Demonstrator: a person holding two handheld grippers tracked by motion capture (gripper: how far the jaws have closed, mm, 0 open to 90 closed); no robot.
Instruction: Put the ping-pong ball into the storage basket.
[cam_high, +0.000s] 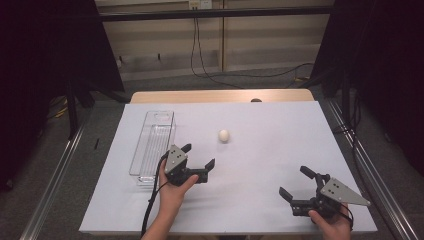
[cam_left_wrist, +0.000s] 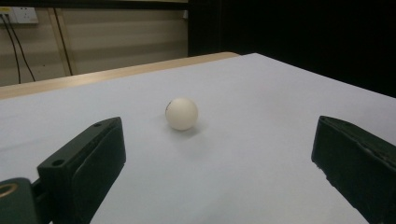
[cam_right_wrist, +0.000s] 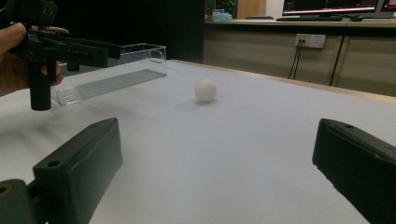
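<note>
Resting on white table (cam_high: 280, 165): small round off-white ball (cam_high: 223, 135), matte, smooth.

Both our grippers held low with jaws spread wide.

Our left hand (cam_high: 172, 192) comes in from the six o'clock edge of the high view, forearm angled toward twelve, and holds the left gripper (cam_high: 198, 156) with its jaws parted and pointing toward about one o'clock; its grey plate faces up and its cable trails back toward six. Our right hand (cam_high: 334, 223) sits at about five o'clock and grips the right gripper (cam_high: 296, 182), whose jaws are likewise wide apart and point toward about ten o'clock. In each gripper view, the two black jaws stand far apart with nothing between them.
</note>
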